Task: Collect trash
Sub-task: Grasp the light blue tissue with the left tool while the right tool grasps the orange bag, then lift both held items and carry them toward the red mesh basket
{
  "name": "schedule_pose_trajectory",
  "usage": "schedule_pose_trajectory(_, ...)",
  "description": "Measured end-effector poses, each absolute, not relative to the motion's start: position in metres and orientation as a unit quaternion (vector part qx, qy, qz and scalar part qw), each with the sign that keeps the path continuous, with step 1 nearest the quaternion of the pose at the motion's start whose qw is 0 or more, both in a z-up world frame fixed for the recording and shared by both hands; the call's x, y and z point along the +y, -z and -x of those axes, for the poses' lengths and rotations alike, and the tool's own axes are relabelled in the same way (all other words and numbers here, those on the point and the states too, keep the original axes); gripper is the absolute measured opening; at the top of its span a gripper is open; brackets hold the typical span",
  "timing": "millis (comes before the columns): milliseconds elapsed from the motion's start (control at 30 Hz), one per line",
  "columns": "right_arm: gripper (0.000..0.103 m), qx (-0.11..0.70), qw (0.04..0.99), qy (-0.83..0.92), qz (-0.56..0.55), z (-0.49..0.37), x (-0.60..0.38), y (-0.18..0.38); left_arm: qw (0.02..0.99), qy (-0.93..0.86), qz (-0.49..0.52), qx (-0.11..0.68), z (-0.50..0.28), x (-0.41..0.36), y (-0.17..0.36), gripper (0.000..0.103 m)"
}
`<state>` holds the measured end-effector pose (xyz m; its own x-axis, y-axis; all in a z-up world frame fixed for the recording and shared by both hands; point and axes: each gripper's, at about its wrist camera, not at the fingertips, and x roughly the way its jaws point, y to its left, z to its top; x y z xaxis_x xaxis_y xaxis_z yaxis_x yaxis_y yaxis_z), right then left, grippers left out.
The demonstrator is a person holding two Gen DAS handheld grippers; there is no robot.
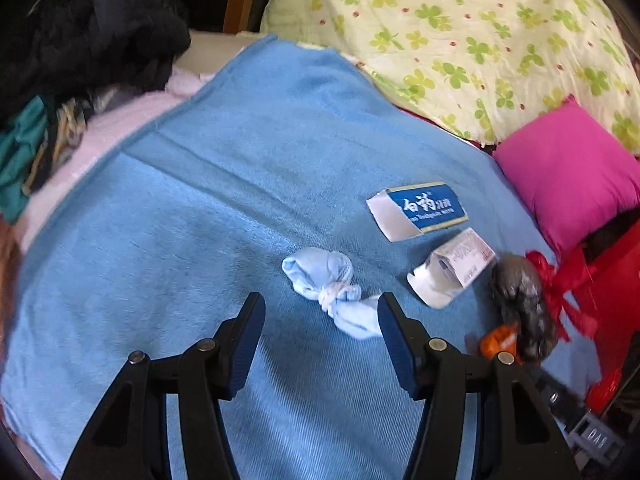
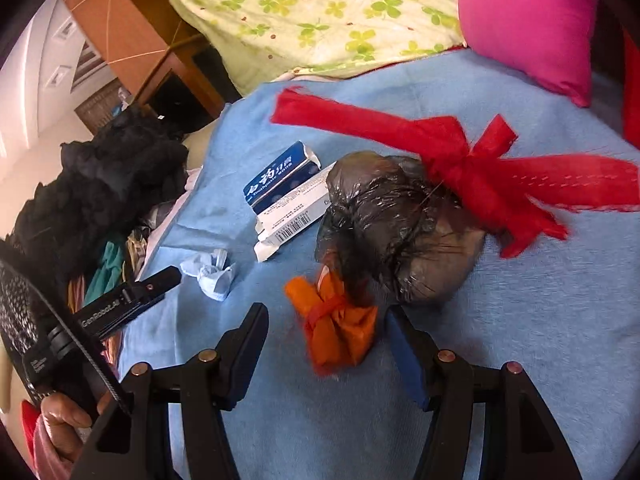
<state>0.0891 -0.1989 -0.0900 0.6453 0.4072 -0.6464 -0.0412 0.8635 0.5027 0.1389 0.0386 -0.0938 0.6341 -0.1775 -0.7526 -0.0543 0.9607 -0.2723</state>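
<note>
Trash lies on a blue towel. A knotted pale blue scrap sits just ahead of my left gripper, which is open, its tail end lying between the fingertips untouched. A blue toothpaste box and a white box lie further right. In the right wrist view, an orange knotted scrap lies between the open fingers of my right gripper, not pinched. Behind it sit a grey plastic bag bundle and a red ribbon bow. The left gripper's body shows at the left.
A dark heap of clothes lies at the left edge of the bed. A clover-print quilt and a pink pillow bound the far right. A hand holds the left gripper. A wooden frame stands behind.
</note>
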Motion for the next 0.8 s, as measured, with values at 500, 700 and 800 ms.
schedule_pose_trajectory(500, 0.032, 0.401, 0.888, -0.145, -0.170, -0.095, -0.172, 0.087, 0.875, 0.056, 0.154, 0.456, -0.170, 0.024, 0.118, 0.025)
schedule_pose_trajectory(700, 0.032, 0.382, 0.897, -0.157, -0.158, -0.073, -0.175, 0.068, 0.889, 0.056, 0.143, 0.430, -0.154, 0.021, 0.098, 0.024)
schedule_pose_trajectory(800, 0.032, 0.365, 0.905, -0.156, -0.151, -0.057, -0.180, 0.055, 0.905, 0.046, 0.113, 0.408, -0.139, 0.013, 0.080, 0.024)
